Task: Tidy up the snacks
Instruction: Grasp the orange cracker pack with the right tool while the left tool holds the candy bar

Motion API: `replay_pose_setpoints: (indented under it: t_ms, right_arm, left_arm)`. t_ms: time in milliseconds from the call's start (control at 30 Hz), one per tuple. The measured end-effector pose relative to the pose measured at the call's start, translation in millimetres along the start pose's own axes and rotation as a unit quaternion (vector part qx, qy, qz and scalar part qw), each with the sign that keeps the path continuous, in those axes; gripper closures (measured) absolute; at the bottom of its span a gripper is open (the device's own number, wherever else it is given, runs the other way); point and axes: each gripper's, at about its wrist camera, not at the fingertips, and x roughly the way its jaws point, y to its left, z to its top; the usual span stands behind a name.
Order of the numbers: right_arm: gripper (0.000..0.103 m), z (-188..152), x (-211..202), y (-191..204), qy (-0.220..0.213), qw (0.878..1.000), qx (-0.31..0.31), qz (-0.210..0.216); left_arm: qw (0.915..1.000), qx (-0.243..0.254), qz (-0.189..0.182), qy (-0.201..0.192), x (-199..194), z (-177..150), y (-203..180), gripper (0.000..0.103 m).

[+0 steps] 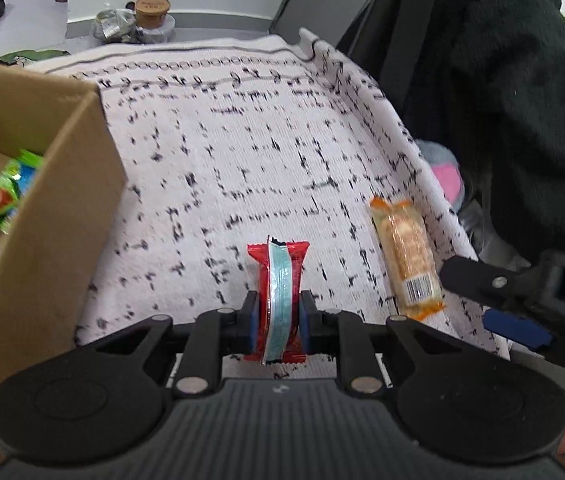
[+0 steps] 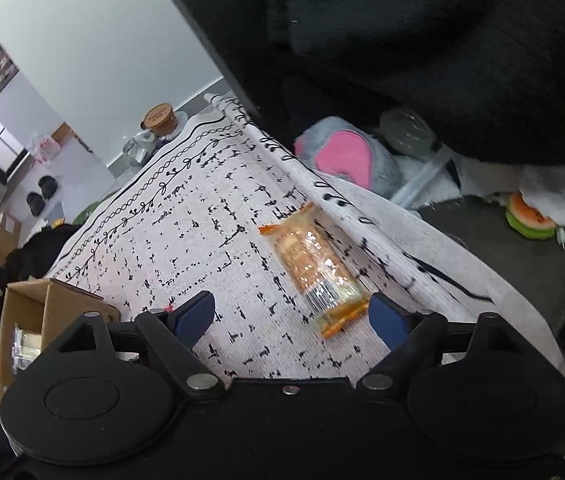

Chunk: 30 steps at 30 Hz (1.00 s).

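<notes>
The left gripper (image 1: 275, 316) is clenched on a red snack packet (image 1: 278, 300), which stands on edge between the blue pads (image 1: 251, 324), its pale blue seam strip facing up toward the camera. The packet sits at the near edge of the patterned cloth (image 1: 242, 152), a white fabric with black dashes and a looped border along its far edge.

A second snack, an orange wrapped bar (image 1: 406, 256) with a barcode at its near end, lies flat close to the cloth's right edge. The right gripper (image 2: 290, 316) is spread wide around the near end of this orange bar (image 2: 314, 276); the bar's tail lies just beside the right-hand pad (image 2: 388, 320), while the other pad stands well apart from it. The pads do not press on the wrapper, so nothing is grasped there. In the left wrist view that gripper (image 1: 482, 300) comes in from the right edge, just beside the bar's barcode end.

A cardboard box (image 1: 42, 200) stands at the left edge of the cloth, its flap raised, with green and other bright packets (image 1: 6, 192) inside. Beyond the right edge a dark fleece garment (image 1: 514, 100) hangs over a grey and pink plush toy (image 2: 346, 156)
</notes>
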Motion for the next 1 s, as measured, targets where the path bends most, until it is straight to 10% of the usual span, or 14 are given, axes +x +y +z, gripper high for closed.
replay_pose_setpoints:
  t_ms: [733, 833, 1000]
  right_arm:
    - [0.028, 15, 43, 25, 0.005, 0.994, -0.081, -0.073]
    - [0.039, 11, 51, 23, 0.025, 0.993, -0.084, -0.079]
    - [0.086, 8, 48, 18, 0.041, 0.996, -0.063, -0.050]
  left_arm:
    - [0.9998, -0.017, 0.007, -0.012, -20, 11, 29, 0.084]
    - [0.9998, -0.016, 0.009, -0.012, -21, 11, 28, 0.084]
    - [0.9998, -0.011, 0.010, -0.012, -27, 10, 24, 0.084]
